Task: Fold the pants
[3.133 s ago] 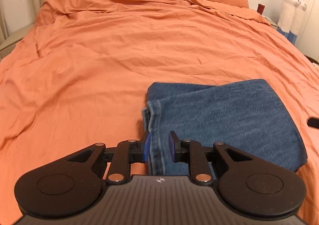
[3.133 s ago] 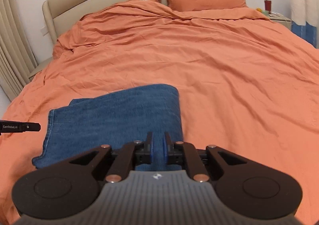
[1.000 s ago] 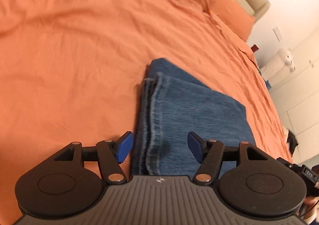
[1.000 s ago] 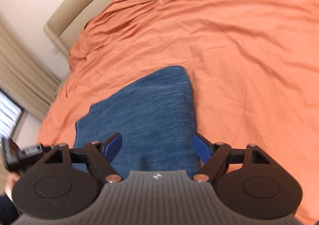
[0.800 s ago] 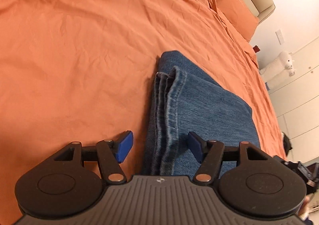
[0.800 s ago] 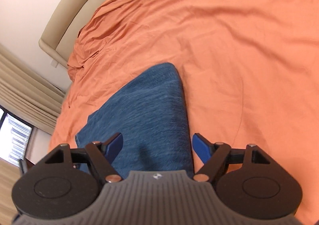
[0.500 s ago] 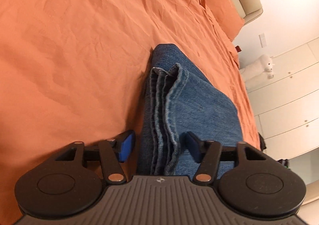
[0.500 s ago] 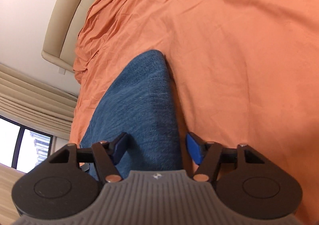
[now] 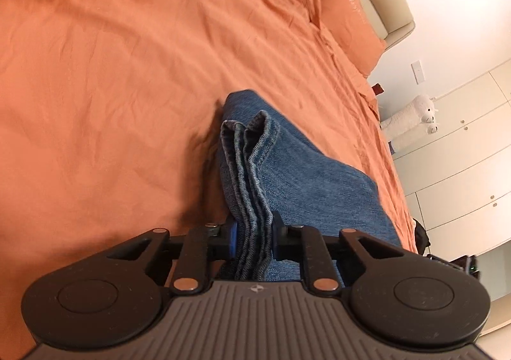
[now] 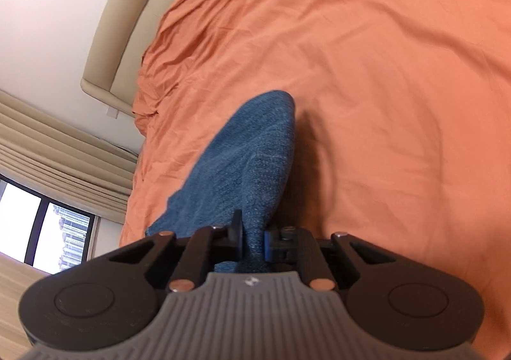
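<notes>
A: Any text? Grip state?
B: None legible. Left gripper (image 9: 254, 240) and right gripper (image 10: 253, 240) each clamp the folded blue denim pants (image 9: 300, 178), lifted edges; orange-sheeted bed (image 9: 111, 72) open from 9 to 12 o'clock.

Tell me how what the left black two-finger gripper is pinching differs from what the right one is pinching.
The left gripper pinches stacked hemmed edges of the folded blue denim jeans, several layers showing. The right gripper pinches a smooth rounded fold of the jeans, no seams visible. Both are shut on the same garment over the orange bedsheet.
</notes>
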Tool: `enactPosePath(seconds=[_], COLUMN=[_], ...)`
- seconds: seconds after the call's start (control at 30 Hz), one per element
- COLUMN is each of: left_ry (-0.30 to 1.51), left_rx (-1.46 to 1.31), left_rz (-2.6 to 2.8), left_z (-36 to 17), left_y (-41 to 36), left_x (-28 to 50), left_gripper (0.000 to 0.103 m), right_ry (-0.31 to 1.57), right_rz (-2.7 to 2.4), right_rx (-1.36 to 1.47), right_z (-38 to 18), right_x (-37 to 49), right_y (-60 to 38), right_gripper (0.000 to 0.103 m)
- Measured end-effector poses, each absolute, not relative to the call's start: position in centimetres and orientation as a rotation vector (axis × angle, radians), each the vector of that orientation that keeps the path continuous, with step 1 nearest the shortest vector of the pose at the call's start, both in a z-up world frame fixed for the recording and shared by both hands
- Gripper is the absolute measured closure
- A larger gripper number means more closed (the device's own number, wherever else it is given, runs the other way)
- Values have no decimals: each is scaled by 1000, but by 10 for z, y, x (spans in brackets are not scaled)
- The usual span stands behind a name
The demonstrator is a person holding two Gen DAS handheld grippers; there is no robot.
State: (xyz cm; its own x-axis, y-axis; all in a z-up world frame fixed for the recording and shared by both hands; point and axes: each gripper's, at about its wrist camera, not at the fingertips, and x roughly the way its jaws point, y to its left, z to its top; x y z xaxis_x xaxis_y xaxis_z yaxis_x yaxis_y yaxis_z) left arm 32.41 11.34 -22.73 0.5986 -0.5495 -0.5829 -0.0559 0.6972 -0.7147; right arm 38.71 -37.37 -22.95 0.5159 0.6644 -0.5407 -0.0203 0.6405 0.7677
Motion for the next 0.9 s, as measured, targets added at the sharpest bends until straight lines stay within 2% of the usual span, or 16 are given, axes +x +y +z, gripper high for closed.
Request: enactPosePath(seconds=[0.23,0.4,0.67,0.9], left_ry=[822,779,761,796], left_rx=[-731,-697,-675,-685], left_rz=[-326,-283,-147,-77], left_z=[-176,-137,-116,-148], left_y=[139,188,283,340], left_x=[300,280,258,269], left_gripper=[83,83,83,83], right_ry=[885,874,915,956], right_rz=[527,598,712,743], right_rx=[695,681,705,704], right_z=[-162,-141,-162,-204], right_x=[367,363,382,406], right_y=[-337,-287,-172,-100], right_gripper=[98,98,98,98])
